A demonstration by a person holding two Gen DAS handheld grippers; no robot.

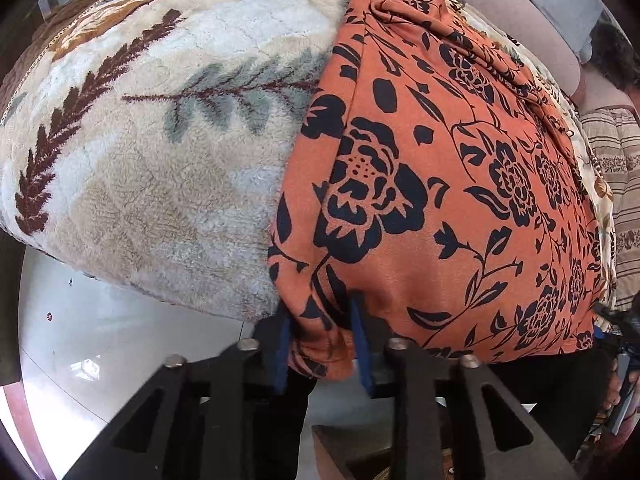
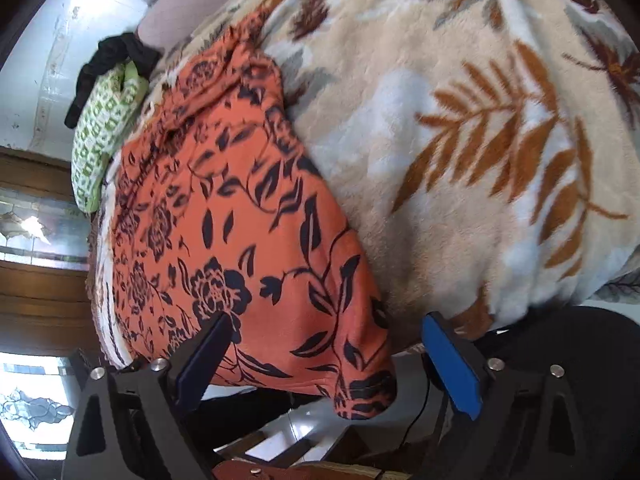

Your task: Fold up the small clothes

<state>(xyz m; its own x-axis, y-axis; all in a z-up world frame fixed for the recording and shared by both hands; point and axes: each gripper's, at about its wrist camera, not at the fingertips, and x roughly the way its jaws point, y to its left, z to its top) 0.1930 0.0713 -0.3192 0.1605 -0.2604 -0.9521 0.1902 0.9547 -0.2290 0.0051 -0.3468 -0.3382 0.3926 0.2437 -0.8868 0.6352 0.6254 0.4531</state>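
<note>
An orange garment with a black flower print [image 1: 440, 160] lies spread on a fleecy leaf-patterned blanket [image 1: 160, 140], and its near edge hangs over the front of the bed. My left gripper [image 1: 322, 340] is shut on the garment's near left corner, with the cloth bunched between the blue pads [image 1: 362, 344]. In the right wrist view the same garment [image 2: 248, 220] runs from the far left down to its near right corner. My right gripper [image 2: 328, 356] stands open astride that corner. Its blue pads [image 2: 452, 364] are wide apart and do not press on the cloth.
A green-and-white patterned cloth [image 2: 104, 128] and a black cloth [image 2: 116, 56] lie at the blanket's far left edge. A striped fabric [image 1: 616, 168] shows at the right. Pale floor [image 1: 100, 340] lies below the bed's front edge. Bare blanket [image 2: 480, 120] stretches to the right.
</note>
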